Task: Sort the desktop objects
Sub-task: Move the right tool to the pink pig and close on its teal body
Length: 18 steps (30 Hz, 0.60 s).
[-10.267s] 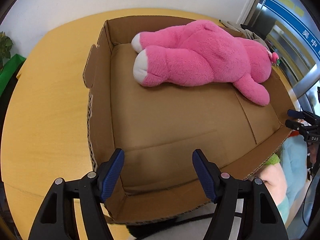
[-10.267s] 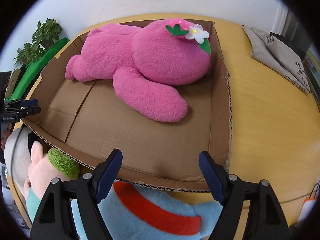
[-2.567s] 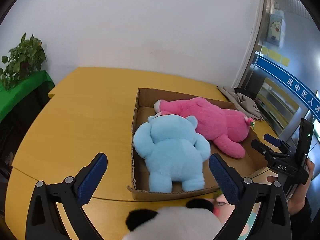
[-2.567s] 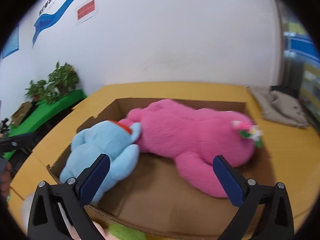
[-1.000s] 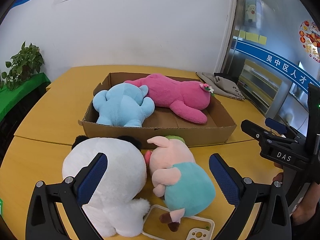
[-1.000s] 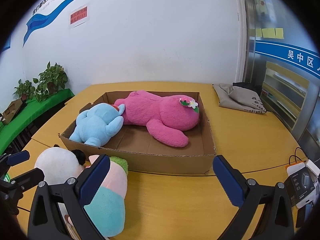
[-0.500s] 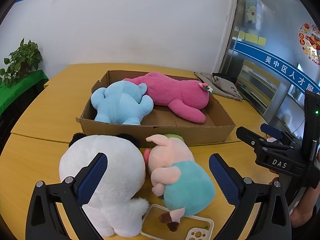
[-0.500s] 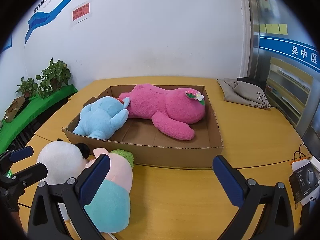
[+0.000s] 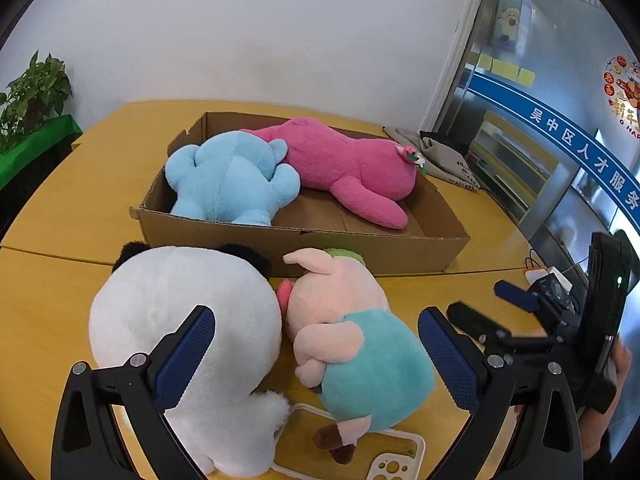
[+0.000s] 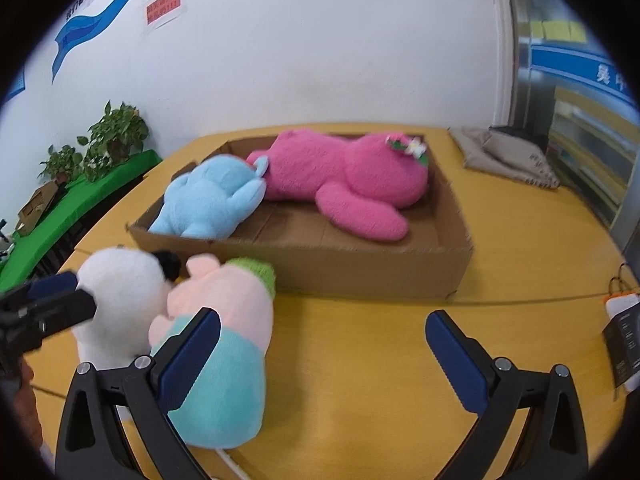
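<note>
A cardboard box (image 9: 360,248) (image 10: 360,268) on the yellow table holds a light blue plush (image 9: 232,184) (image 10: 208,204) and a pink plush (image 9: 352,164) (image 10: 344,168). In front of the box lie a white panda plush (image 9: 180,320) (image 10: 120,292) and a pig plush in a teal shirt (image 9: 352,328) (image 10: 224,340), side by side. My left gripper (image 9: 316,360) is open, low over these two, touching neither. My right gripper (image 10: 324,356) is open over bare table, its left finger in front of the pig. Each gripper shows at the edge of the other's view.
A clear phone case (image 9: 360,456) lies under the pig's feet. Grey folded cloth (image 9: 436,152) (image 10: 508,152) sits at the far right of the table. A small device with cables (image 10: 624,328) lies at the right edge. Potted plants on a green shelf (image 10: 100,140) stand to the left.
Both grippers have come down and forward toward the panda and the pig, which look larger now. The plush toys and the box have not moved.
</note>
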Each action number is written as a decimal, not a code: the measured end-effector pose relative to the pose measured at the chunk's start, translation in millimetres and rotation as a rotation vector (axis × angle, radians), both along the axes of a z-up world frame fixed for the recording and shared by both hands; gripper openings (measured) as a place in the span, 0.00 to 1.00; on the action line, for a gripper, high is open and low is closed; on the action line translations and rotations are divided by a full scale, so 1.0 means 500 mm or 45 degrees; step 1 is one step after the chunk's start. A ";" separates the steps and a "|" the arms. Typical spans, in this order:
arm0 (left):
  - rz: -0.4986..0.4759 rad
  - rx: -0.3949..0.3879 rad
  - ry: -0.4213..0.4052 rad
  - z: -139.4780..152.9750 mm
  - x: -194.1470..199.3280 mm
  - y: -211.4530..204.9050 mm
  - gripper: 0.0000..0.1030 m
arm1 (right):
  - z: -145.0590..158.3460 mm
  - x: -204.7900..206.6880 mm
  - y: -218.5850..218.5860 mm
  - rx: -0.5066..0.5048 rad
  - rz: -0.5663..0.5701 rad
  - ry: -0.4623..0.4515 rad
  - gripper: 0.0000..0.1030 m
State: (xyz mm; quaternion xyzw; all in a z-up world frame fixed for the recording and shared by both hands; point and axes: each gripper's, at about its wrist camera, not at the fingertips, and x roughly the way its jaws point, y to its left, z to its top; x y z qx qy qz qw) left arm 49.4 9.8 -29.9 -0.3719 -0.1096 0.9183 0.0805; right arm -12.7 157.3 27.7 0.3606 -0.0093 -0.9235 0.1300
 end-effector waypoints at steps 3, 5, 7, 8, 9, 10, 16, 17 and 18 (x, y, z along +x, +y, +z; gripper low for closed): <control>-0.032 0.027 -0.027 -0.007 -0.021 0.010 1.00 | -0.030 0.018 -0.010 -0.071 0.097 -0.052 1.00; -0.059 0.037 -0.044 -0.010 -0.039 0.018 1.00 | -0.048 0.032 -0.018 -0.113 0.167 -0.081 1.00; -0.105 0.026 -0.069 -0.014 -0.066 0.033 1.00 | -0.064 0.040 -0.031 -0.117 0.215 -0.109 1.00; -0.120 0.025 -0.090 -0.018 -0.082 0.038 1.00 | -0.069 0.042 -0.038 -0.118 0.233 -0.120 1.00; -0.124 0.030 -0.119 -0.024 -0.101 0.040 1.00 | -0.074 0.043 -0.045 -0.123 0.253 -0.133 1.00; -0.130 0.043 -0.149 -0.030 -0.118 0.042 1.00 | -0.078 0.043 -0.051 -0.135 0.272 -0.143 1.00; -0.169 0.015 -0.271 -0.069 -0.179 0.071 1.00 | -0.097 0.033 -0.086 -0.241 0.297 -0.179 0.99; -0.178 0.001 -0.278 -0.072 -0.181 0.077 1.00 | -0.106 0.029 -0.093 -0.236 0.298 -0.195 0.96; -0.191 0.010 -0.278 -0.070 -0.179 0.079 1.00 | -0.114 0.027 -0.098 -0.244 0.310 -0.211 0.94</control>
